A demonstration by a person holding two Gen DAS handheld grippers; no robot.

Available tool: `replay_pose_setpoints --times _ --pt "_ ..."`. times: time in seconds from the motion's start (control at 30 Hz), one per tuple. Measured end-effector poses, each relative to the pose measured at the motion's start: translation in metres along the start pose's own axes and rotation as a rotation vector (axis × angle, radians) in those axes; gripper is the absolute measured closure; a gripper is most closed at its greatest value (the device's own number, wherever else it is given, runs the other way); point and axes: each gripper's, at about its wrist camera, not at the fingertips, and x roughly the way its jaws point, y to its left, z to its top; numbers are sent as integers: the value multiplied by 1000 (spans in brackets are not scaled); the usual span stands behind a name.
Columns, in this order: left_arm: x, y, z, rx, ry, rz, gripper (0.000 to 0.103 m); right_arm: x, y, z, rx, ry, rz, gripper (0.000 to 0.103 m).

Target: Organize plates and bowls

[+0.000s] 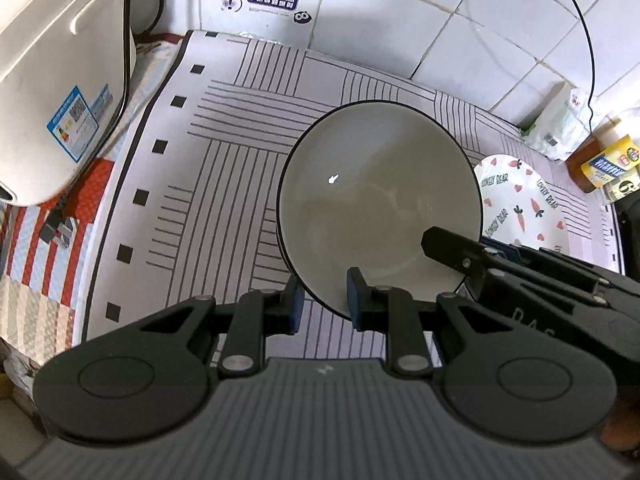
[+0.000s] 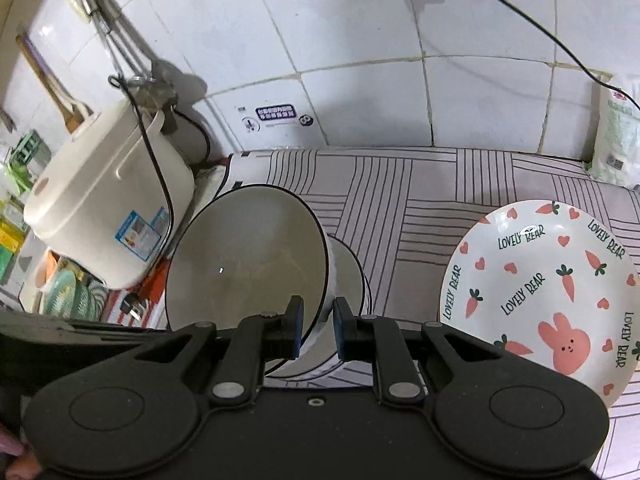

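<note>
A white bowl with a black rim (image 1: pixel 380 204) is held tilted above the striped mat. My left gripper (image 1: pixel 323 300) is shut on its near rim. My right gripper (image 2: pixel 316 328) is shut on the rim of the same bowl (image 2: pixel 248 264), and its fingers (image 1: pixel 452 250) reach in from the right in the left wrist view. A second white bowl (image 2: pixel 348 276) stands on the mat just behind and partly under the held one. A white plate with carrots, hearts and a pink rabbit (image 2: pixel 552 288) lies flat on the mat to the right; it also shows in the left wrist view (image 1: pixel 520 204).
A cream rice cooker (image 1: pixel 56 80) (image 2: pixel 108 196) stands at the left with a black cord. The tiled wall (image 2: pixel 360 40) runs along the back. A white bag (image 2: pixel 616 136) and a yellow-labelled bottle (image 1: pixel 604 164) stand at the far right. The striped mat (image 1: pixel 224 152) covers the counter.
</note>
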Motion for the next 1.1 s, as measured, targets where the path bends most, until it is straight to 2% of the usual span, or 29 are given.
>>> replay_pose_setpoints --times 0.23,0.4,0.6,0.8,0.93,1.1 --pt "13 -4 6 1 40 20 82 8 -1 -4 -15 -4 -24 83" --pt "14 -12 4 41 18 58 81 13 2 -7 -57 -17 -49 84" --pt "18 -4 3 4 70 24 80 13 13 -12 -150 -31 -100 84" --pt "21 -1 4 -13 69 29 80 13 17 -22 -210 -83 -128 83" --pt "21 0 4 -12 49 30 79 16 23 -27 -281 -125 -179 80" --pt "18 -3 2 -9 38 31 79 18 22 -28 -304 -121 -176 80"
